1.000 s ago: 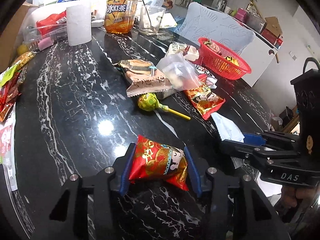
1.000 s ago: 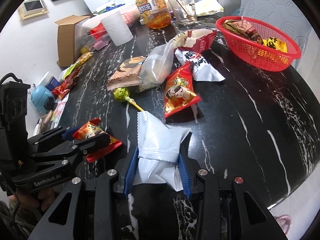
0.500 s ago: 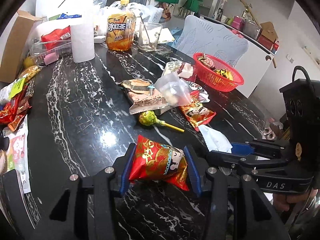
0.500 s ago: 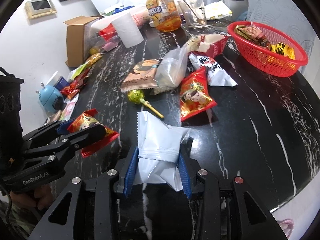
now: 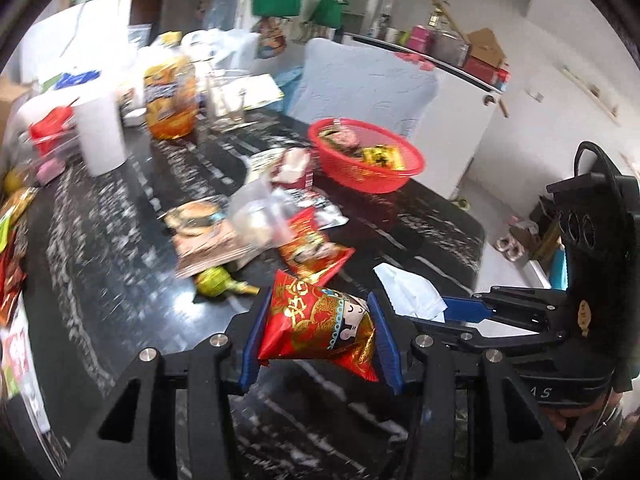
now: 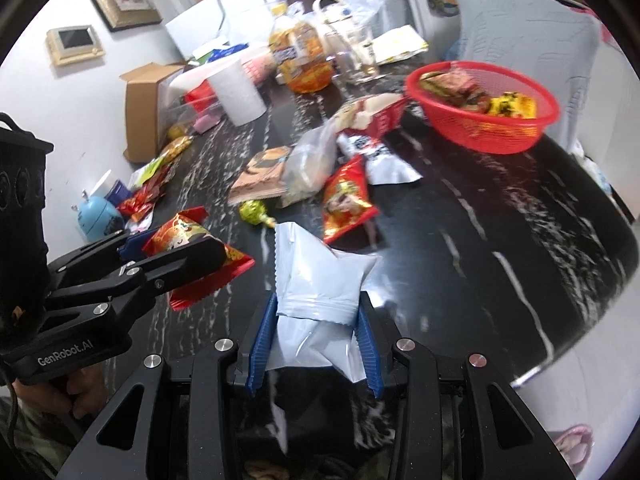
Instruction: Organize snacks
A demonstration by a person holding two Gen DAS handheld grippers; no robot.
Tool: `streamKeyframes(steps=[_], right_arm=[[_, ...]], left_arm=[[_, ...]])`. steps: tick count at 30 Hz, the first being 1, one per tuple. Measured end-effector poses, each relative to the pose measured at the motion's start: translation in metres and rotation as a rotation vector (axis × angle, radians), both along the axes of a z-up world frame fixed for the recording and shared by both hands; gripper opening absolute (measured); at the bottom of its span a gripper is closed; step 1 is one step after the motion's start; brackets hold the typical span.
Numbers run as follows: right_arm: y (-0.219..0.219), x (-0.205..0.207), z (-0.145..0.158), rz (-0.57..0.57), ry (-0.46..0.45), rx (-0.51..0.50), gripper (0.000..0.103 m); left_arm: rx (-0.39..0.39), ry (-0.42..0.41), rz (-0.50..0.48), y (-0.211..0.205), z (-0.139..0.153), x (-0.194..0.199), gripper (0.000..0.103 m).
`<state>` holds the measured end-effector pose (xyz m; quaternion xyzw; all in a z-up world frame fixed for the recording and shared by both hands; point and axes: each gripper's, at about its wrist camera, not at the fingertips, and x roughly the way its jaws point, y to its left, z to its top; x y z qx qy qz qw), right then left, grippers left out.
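My left gripper (image 5: 318, 334) is shut on a red snack packet (image 5: 320, 328) with a cartoon face, held above the black marble table (image 5: 112, 240); it also shows in the right wrist view (image 6: 192, 252). My right gripper (image 6: 316, 340) is shut on a white snack packet (image 6: 320, 280), also lifted, and it shows in the left wrist view (image 5: 408, 292). A red basket (image 5: 366, 160) with several snacks stands at the far right of the table, and shows in the right wrist view (image 6: 488, 108). Loose snacks lie in the middle: another red packet (image 6: 346, 200), a green lollipop (image 6: 254, 213), a brown packet (image 6: 262, 170).
A clear plastic bag (image 6: 310, 162), a white cup (image 6: 236, 94), an orange drink bottle (image 6: 300, 60), a glass (image 6: 356, 56) and a cardboard box (image 6: 140, 108) stand further back. More wrappers (image 6: 154, 184) lie along the left edge. A pale chair (image 6: 520, 28) stands behind the basket.
Both grippers have risen off the table with their packets and moved forward toward the middle of the table and the red basket; the view is now higher and motion-blurred.
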<state>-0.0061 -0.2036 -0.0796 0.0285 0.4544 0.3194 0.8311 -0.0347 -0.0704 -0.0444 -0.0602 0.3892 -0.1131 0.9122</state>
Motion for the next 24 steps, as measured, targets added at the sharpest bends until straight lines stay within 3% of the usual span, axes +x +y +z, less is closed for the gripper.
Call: streamKeyframes(steps=[13,24], right_arm=[[-0.05,-0.006,0.027,-0.166,-0.074,0.006,0.038],[-0.076,0.014,0.049,-0.238,-0.127,0.01,0.038]], left_arm=[[0.035,-0.081,-0.216,-0.056,0.03,0.022,0.047],[0.065,-0.159,-0.301,-0.081,0.053,0.054,0.047]])
